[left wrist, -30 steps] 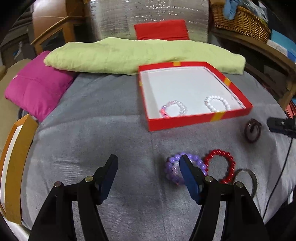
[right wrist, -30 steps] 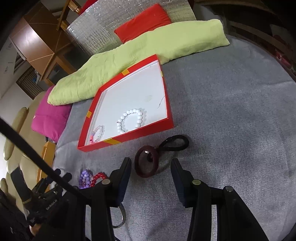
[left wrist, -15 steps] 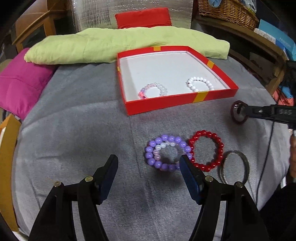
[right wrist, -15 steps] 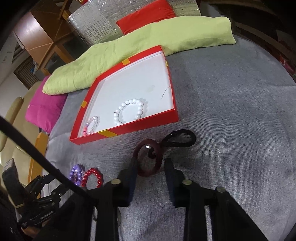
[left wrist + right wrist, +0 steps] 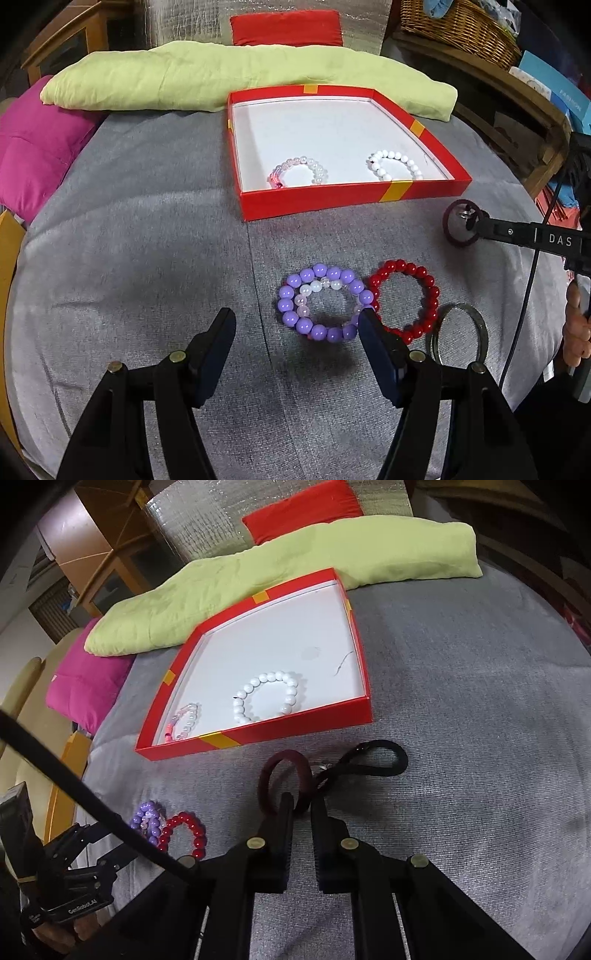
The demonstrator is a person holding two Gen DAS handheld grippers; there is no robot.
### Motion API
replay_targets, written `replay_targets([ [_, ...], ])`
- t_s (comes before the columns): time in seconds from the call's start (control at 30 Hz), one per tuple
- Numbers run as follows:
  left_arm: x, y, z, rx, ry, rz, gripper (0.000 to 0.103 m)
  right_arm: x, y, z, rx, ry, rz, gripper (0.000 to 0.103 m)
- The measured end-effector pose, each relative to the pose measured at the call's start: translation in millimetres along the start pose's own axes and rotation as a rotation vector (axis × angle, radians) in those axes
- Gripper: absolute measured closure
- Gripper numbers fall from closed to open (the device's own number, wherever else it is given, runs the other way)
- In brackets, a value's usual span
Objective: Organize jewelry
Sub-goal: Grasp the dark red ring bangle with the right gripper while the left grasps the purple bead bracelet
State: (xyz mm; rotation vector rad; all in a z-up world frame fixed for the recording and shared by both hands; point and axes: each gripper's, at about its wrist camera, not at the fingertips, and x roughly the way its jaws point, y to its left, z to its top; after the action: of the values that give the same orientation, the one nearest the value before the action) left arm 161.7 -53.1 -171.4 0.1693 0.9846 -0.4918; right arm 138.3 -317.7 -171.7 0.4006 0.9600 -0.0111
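A red box (image 5: 332, 201) (image 5: 258, 734) with a white floor holds a white bead bracelet (image 5: 395, 164) (image 5: 266, 696) and a pale pink bead bracelet (image 5: 299, 173) (image 5: 184, 722). My right gripper (image 5: 303, 805) is shut on the near rim of a dark maroon ring (image 5: 306, 775) (image 5: 448, 230), which stands tilted on the grey cloth, linked to a black loop (image 5: 384, 760). My left gripper (image 5: 295, 332) is open and empty, just in front of a purple bead bracelet (image 5: 295, 306) (image 5: 146, 814) that touches a red bead bracelet (image 5: 424, 288) (image 5: 184, 830).
A thin metal bangle (image 5: 476, 325) lies right of the red bracelet. A green pillow (image 5: 221, 81) (image 5: 295, 576) lies behind the box, a magenta cushion (image 5: 33, 144) to the left, a wicker basket (image 5: 461, 29) at the back right. A black cable (image 5: 524, 302) hangs by the right gripper.
My right gripper has closed on the maroon ring and tipped it up. My left gripper has drawn back, so the purple and red bracelets now lie ahead of its fingers.
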Motion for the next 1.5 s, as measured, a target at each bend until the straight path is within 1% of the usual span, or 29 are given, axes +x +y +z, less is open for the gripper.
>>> replay_targets([
  [0.07,-1,-1,1,0.0,-0.01,-0.002,0.035,-1,-2,0,0.002,0.001,0.001,0.093],
  [0.13,-1,-3,2,0.003,-0.018,-0.009,0.041,-1,-4,-1,0.006,0.005,-0.001,0.093],
  [0.2,0,-3,3,0.003,-0.019,-0.016,0.055,-2,-5,-1,0.012,0.007,-0.003,0.093],
  [0.33,5,-1,5,-0.012,-0.005,-0.017,0.065,-2,-6,-1,0.014,0.01,-0.001,0.093],
  [0.4,5,0,5,-0.015,-0.006,-0.013,0.075,-2,-5,-2,0.013,0.013,-0.001,0.093],
  [0.47,6,2,5,-0.016,-0.006,-0.007,0.077,-1,-5,-2,0.012,0.016,-0.002,0.093],
  [0.57,5,3,5,-0.011,-0.009,0.003,0.083,1,-4,-2,0.015,0.021,-0.003,0.093],
  [0.8,8,7,6,-0.021,0.006,0.019,0.083,6,-3,-1,0.036,0.037,-0.015,0.092],
  [0.93,10,12,7,-0.044,0.013,0.007,0.082,10,-2,-1,0.047,0.044,-0.023,0.092],
  [1.03,11,12,8,-0.044,0.009,0.004,0.082,14,-3,0,0.07,0.052,-0.014,0.088],
  [1.1,11,11,8,-0.041,0.006,-0.005,0.082,16,-3,0,0.079,0.049,-0.016,0.087],
  [1.13,11,11,8,-0.043,0.004,-0.011,0.082,16,-2,0,0.08,0.045,-0.018,0.087],
  [1.17,11,11,8,-0.043,0.003,-0.013,0.084,16,-2,0,0.079,0.038,-0.015,0.087],
  [1.2,11,10,8,-0.042,0.0,-0.012,0.089,16,0,0,0.074,0.029,-0.013,0.087],
  [1.23,11,10,8,-0.041,-0.001,-0.014,0.09,16,2,-1,0.063,0.028,-0.015,0.087],
  [1.27,10,11,8,-0.04,-0.007,-0.015,0.094,16,5,-1,0.05,0.024,-0.02,0.087],
  [1.37,6,13,9,-0.045,-0.027,0.002,0.094,15,13,-2,0.019,0.012,-0.021,0.091],
  [1.5,-5,16,11,-0.048,-0.082,0.005,0.094,10,22,-2,-0.005,-0.005,0.017,0.091],
])
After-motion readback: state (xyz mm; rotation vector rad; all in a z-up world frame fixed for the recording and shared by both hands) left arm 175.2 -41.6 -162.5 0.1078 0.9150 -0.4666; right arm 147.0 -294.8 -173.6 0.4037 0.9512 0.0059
